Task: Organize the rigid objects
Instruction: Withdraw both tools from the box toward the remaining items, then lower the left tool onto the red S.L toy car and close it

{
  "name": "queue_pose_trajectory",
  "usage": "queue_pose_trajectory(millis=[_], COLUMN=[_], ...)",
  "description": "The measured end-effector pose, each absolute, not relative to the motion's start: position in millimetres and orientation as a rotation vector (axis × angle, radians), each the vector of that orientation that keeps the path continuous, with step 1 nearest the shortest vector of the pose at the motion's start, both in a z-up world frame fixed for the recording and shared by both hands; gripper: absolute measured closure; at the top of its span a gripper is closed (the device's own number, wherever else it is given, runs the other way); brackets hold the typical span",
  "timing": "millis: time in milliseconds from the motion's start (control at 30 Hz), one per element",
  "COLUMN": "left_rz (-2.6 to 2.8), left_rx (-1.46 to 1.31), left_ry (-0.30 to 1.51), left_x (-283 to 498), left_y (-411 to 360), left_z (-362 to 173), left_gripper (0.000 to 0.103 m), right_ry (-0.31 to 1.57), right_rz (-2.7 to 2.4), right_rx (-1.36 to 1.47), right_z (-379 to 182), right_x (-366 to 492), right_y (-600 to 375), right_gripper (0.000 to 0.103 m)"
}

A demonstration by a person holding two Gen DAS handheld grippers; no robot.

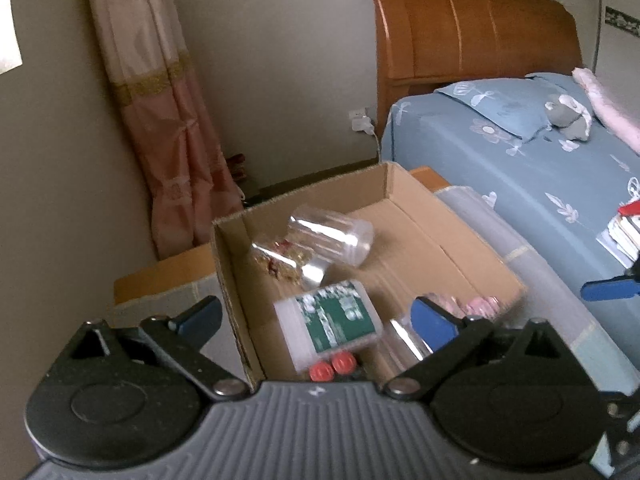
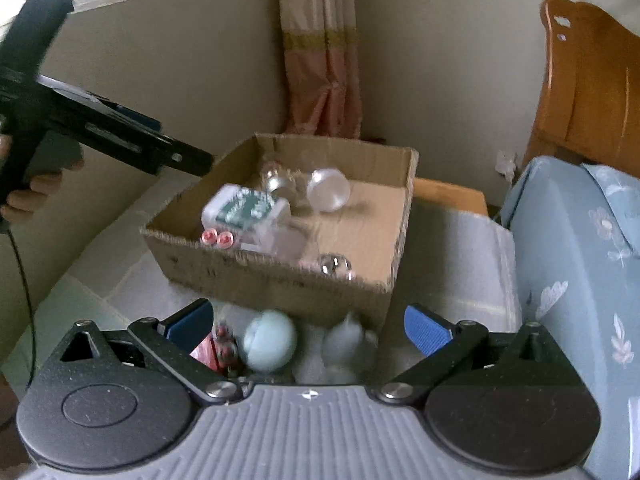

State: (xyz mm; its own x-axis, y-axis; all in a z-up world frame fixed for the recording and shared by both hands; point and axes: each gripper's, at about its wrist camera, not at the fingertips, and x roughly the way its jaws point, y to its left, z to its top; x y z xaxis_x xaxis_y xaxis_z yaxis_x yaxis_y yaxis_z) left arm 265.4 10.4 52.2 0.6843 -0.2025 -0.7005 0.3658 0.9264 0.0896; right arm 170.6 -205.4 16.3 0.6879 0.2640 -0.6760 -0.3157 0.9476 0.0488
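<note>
An open cardboard box (image 1: 472,240) (image 2: 280,276) holds a clear jar lying on its side (image 1: 332,234) (image 2: 329,190), a jar with red and gold contents (image 1: 286,262), a white tub with a green label (image 1: 332,326) (image 2: 246,210), two red caps (image 1: 332,366) (image 2: 216,238) and a clear pinkish container (image 1: 476,306). My left gripper (image 1: 316,320) is open and empty just above the box's near end. My right gripper (image 2: 308,328) is open and empty in front of the box. A pale blue ball (image 2: 270,340), a red item (image 2: 218,346) and a clear white item (image 2: 348,344) lie between its fingers.
The box sits on a clear plastic bin lid (image 1: 552,280) (image 2: 460,264) beside a bed with a blue floral sheet (image 1: 520,152) (image 2: 580,280) and wooden headboard (image 1: 472,36). A pink curtain (image 1: 160,120) hangs in the corner. Books (image 1: 624,232) lie on the bed.
</note>
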Motion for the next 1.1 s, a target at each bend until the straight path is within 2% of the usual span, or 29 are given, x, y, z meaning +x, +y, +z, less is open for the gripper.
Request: queue_pose_trajectory(millis=[567, 1100], left_rz=[-0.368, -0.454], left_rx=[0.209, 0.256], left_ry=[0.790, 0.846], left_x=[191, 182], left_y=[0, -15], left_z=[5, -46], left_gripper=[0.003, 0.003], right_ry=[0.786, 0.833], right_rz=[0.069, -0.019], right_rx=[-0.037, 0.063], right_z=[-63, -83], right_x=[163, 151], right_y=[-208, -250], right_gripper=[0.000, 0.000])
